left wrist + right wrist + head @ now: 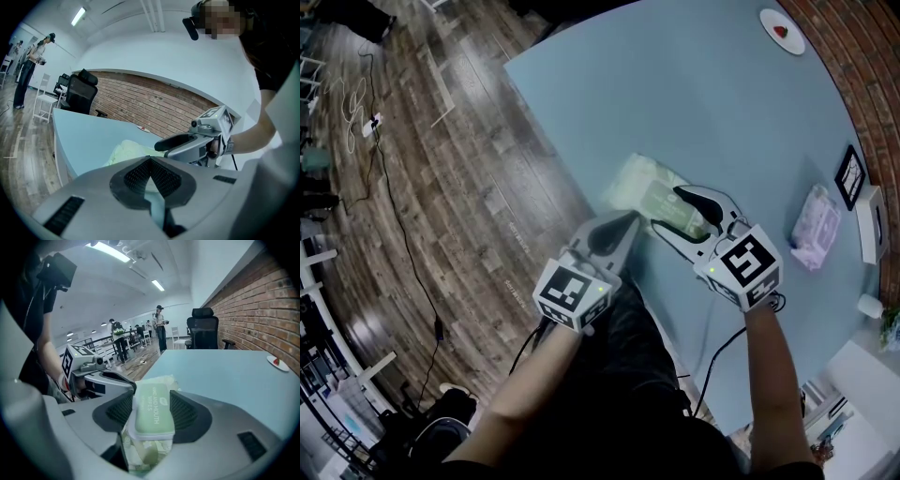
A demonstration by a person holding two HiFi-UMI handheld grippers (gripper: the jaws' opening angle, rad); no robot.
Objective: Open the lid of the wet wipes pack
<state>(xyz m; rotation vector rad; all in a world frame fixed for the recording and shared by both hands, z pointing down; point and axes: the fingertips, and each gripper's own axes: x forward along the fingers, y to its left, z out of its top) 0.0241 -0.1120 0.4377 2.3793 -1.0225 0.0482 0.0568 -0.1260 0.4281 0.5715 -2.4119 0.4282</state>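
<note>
A pale green wet wipes pack [639, 181] lies on the light blue table [712, 103] near its front edge. In the right gripper view its green lid [154, 414], printed "hand and mouth wipes", sits between my pads with its near end raised off the pack [161, 380], white underside showing. My right gripper [668, 210] [152, 401] is shut on that lid, one pad on each long side. My left gripper [633, 218] [151, 161] rests at the pack's near-left edge with its tips together. Whether it pinches the pack's film I cannot tell.
A pinkish pack [816, 225], a small framed picture [849, 176] and a white plate with something red [782, 31] lie along the table's right side by the brick wall. Wooden floor [441, 187] lies left of the table edge. An office chair [202, 329] stands at the far end.
</note>
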